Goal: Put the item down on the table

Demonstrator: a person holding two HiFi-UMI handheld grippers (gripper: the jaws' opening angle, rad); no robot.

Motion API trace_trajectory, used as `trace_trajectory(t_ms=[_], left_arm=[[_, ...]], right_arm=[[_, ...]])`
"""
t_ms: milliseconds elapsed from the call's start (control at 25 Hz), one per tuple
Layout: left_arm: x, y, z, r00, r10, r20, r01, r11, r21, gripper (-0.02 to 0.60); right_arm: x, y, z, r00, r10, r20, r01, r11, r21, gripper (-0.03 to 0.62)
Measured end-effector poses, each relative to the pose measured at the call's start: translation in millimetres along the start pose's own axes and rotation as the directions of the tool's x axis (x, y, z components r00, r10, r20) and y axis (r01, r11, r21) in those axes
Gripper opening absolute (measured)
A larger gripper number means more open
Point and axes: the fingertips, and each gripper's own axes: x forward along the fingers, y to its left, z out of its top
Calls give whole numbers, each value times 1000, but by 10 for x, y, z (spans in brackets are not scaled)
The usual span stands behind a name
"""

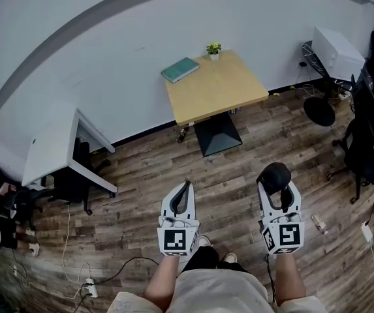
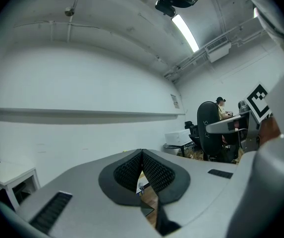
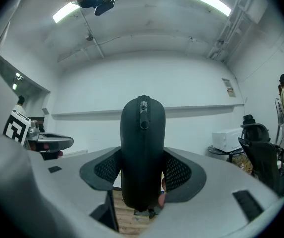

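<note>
My right gripper (image 1: 276, 186) is shut on a black zippered case (image 1: 273, 177), held above the wood floor; in the right gripper view the case (image 3: 142, 152) stands upright between the jaws, zipper pull at its top, the gripper (image 3: 142, 170) pressing its sides. My left gripper (image 1: 183, 195) is shut with nothing in it; in the left gripper view (image 2: 141, 168) its ribbed pads meet at their tips. The wooden table (image 1: 229, 87) stands ahead by the wall, some way beyond both grippers.
On the table lie a teal book (image 1: 180, 70) and a small potted plant (image 1: 213, 49). A white desk (image 1: 49, 150) is at the left, office chairs (image 1: 363, 149) and a white appliance (image 1: 337, 52) at the right. Cables (image 1: 95, 279) run over the floor.
</note>
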Motion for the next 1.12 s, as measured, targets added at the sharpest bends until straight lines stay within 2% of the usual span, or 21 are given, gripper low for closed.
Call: trace_trajectory(t_ms=[200, 320, 440, 640, 800, 1120], left_arm=[[244, 29, -87, 1000, -12, -5, 12, 1000, 7, 8], [434, 132, -137, 1000, -10, -14, 10, 1000, -16, 8], [665, 285, -194, 1000, -9, 12, 9, 1000, -15, 8], [1068, 675, -251, 1000, -3, -11, 2, 1000, -27, 8], [1374, 1093, -299, 1000, 19, 7, -18, 999, -34, 8], [1905, 1838, -570, 997, 62, -41, -64, 996, -68, 8]], right_arm=[[207, -100, -62, 1000, -12, -7, 12, 1000, 2, 258], [423, -117, -96, 1000, -15, -13, 15, 1000, -8, 258], [699, -135, -98, 1000, -17, -17, 16, 1000, -15, 258], [1320, -21, -49, 1000, 2, -20, -3, 999, -35, 258], [1876, 155, -53, 999, 29, -36, -31, 998, -52, 258], [2862, 455, -150, 994, 77, -74, -82, 994, -74, 258]])
